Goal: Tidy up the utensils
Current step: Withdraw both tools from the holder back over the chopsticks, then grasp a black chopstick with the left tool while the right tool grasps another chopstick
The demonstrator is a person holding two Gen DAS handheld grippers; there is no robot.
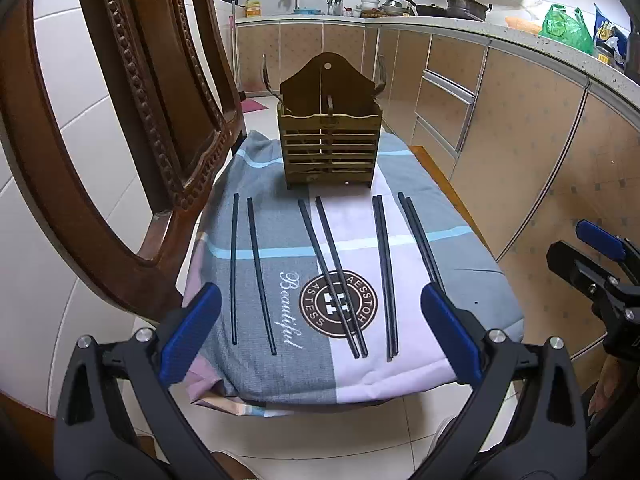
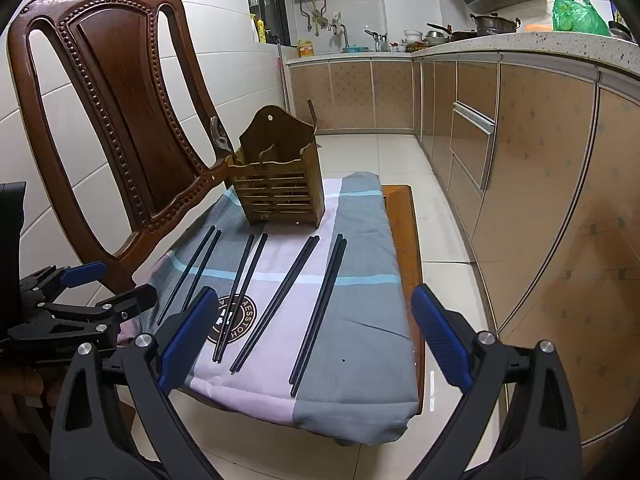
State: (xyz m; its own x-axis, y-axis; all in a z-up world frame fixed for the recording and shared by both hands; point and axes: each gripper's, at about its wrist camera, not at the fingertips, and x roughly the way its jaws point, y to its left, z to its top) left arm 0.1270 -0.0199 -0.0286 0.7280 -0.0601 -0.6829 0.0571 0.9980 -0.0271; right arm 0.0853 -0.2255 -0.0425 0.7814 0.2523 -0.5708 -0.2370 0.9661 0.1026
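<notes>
While the chopsticks (image 1: 256,276) lie untouched, both hand-held grippers (left (image 1: 320,336), right (image 2: 316,340)) hover wide open, holding nothing

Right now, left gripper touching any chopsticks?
Apart. Left wrist view: the left gripper hangs open above the cloth, both fingers clear of the chopsticks.

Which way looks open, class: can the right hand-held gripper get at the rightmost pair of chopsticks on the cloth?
Probably yes. The right hand-held gripper is open, and the rightmost pair of chopsticks lies bare on the cloth ahead, with nothing over it.
</notes>
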